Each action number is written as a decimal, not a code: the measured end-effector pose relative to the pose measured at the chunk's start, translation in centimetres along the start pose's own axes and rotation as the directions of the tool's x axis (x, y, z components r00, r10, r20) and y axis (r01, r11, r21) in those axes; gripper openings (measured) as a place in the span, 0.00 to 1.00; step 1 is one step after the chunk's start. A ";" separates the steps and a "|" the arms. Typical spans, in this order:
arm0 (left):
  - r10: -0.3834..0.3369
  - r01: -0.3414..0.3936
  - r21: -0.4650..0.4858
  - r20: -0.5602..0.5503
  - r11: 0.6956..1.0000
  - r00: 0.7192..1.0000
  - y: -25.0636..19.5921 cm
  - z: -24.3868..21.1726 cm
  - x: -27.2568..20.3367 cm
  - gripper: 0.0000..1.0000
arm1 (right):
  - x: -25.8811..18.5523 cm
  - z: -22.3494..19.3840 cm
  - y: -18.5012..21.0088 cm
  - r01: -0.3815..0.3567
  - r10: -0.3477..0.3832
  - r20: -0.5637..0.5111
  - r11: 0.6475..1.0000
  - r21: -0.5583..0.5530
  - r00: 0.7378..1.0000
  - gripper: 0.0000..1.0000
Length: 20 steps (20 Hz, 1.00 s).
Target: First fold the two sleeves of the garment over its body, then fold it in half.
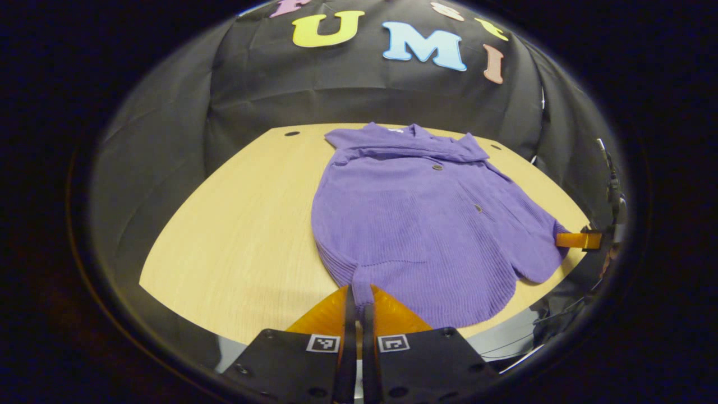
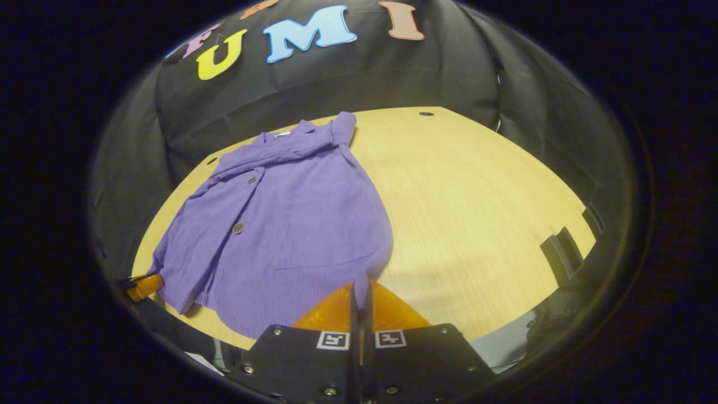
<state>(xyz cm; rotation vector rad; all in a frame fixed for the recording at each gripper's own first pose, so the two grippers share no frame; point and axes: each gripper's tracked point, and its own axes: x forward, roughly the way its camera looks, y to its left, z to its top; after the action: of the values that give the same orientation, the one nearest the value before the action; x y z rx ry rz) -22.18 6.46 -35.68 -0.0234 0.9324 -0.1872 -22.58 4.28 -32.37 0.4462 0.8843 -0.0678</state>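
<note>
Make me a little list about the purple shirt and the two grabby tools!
garment: purple buttoned knit shirt, lying on the table, sleeves already folded over its body
table: light wood
left tool: shut on the shirt's near hem corner
right tool: shut on the other near hem corner
likely next: lift the hem toward the collar, folding it in half

1 purple garment (image 1: 426,224), spread on 1 wooden table (image 1: 241,241). 2 buttons (image 1: 437,167) visible on its front in both views. 2 dark holes (image 1: 291,133) in the tabletop near the far edge. 2 grippers: left gripper (image 1: 359,294) & right gripper (image 2: 360,289), each w/ 2 fingers, each pinching the hem
</note>
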 end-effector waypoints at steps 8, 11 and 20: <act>-0.006 0.022 -0.182 0.088 0.983 0.996 -0.5 7.3 -3.7 0.11 | -3.6 6.3 0.9 -0.124 0.114 0.097 0.987 0.103 0.989 0.02; 0.010 0.018 -0.217 0.127 0.976 0.992 -1.3 10.6 -4.1 0.10 | -4.6 10.2 2.0 -0.195 0.180 0.144 0.976 0.097 0.973 0.02; 0.013 0.042 -0.183 0.291 0.982 0.957 -2.5 24.5 -2.2 0.10 | -4.8 22.9 5.1 -0.301 0.288 0.273 0.954 0.006 0.918 0.02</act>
<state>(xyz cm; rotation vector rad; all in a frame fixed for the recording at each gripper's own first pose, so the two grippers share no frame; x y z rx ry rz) -4.24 2.92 -19.02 -0.2270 0.6521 -0.1050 -7.63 -0.92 -14.39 0.5966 0.5406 0.1259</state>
